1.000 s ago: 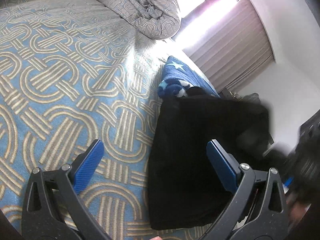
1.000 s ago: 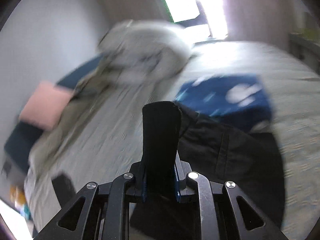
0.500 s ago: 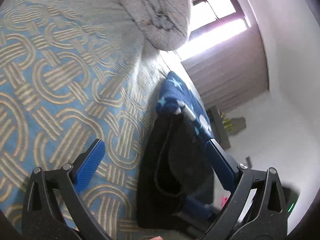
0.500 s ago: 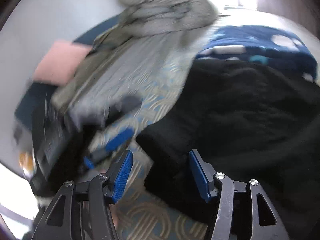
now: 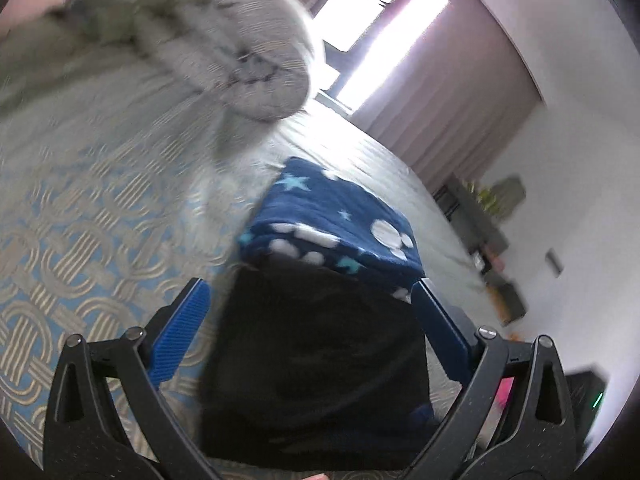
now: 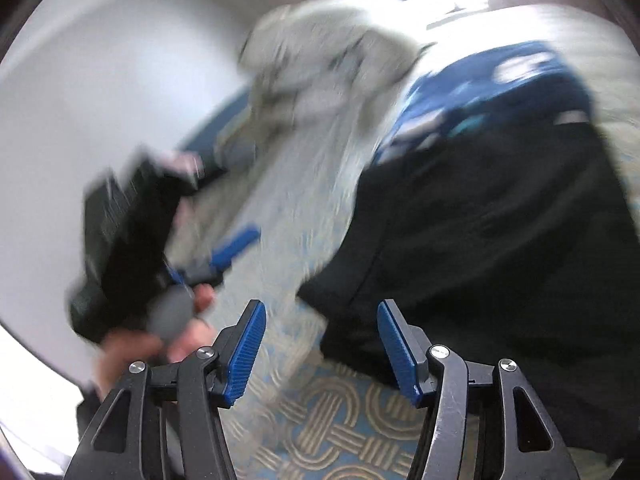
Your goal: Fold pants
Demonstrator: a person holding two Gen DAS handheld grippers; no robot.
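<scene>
- Far left of my right-wrist view, my left hand (image 6: 160,336) carried the left gripper (image 6: 228,252) above the patterned bedspread (image 6: 340,432), clear of everything
- From its own camera, the left gripper (image 5: 308,316) stood wide open and empty, with the black pants (image 5: 316,376) lying on the bed below and between its two blue pads, untouched
- Right gripper (image 6: 320,344): jaws had just been narrowing but were parted, nothing between the pads; the near left corner of the pants (image 6: 480,260) sat just past the right pad, not in the gap
- Further right and back, the pants' far edge butted against the folded blue star blanket (image 5: 336,220), with the grey duvet (image 5: 240,60) heaped well behind
- My worry: both views were smeared with motion, so a hurried pinch could have taken one layer only and dragged the stack open, or snagged the blanket edge or bedspread along with the pants
</scene>
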